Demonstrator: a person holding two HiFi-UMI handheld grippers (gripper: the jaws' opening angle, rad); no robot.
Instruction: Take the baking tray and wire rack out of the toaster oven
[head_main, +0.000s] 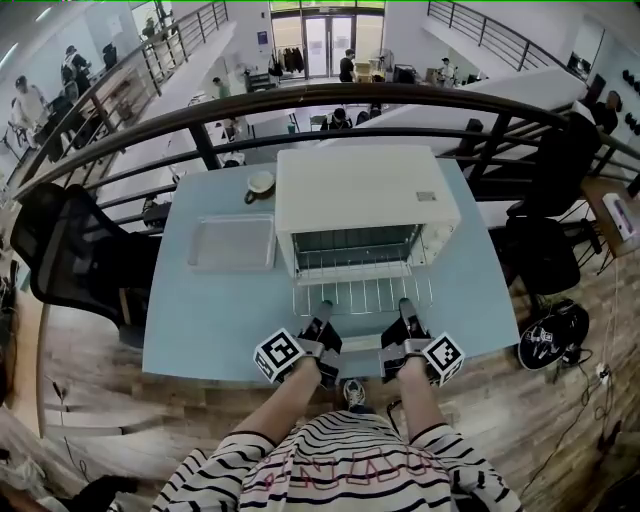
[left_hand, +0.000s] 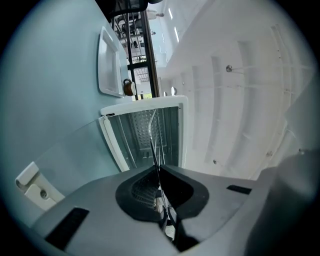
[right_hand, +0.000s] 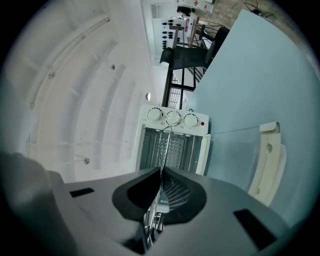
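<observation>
Now the left hand-held gripper (head_main: 324, 309) and right hand-held gripper (head_main: 407, 306) clench the wire rack (head_main: 362, 293); best pull evenly, keeping it level.

Head view: from high over the blue table (head_main: 200, 320), facing steeply down, toaster oven (head_main: 365, 190) at mid-distance. Left gripper view and right gripper view: low, rolled sideways, close in, looking level into the oven's mouth. All three share the oven front and wire rack (head_main: 362, 295); the warped edges seemingly don't match.
</observation>
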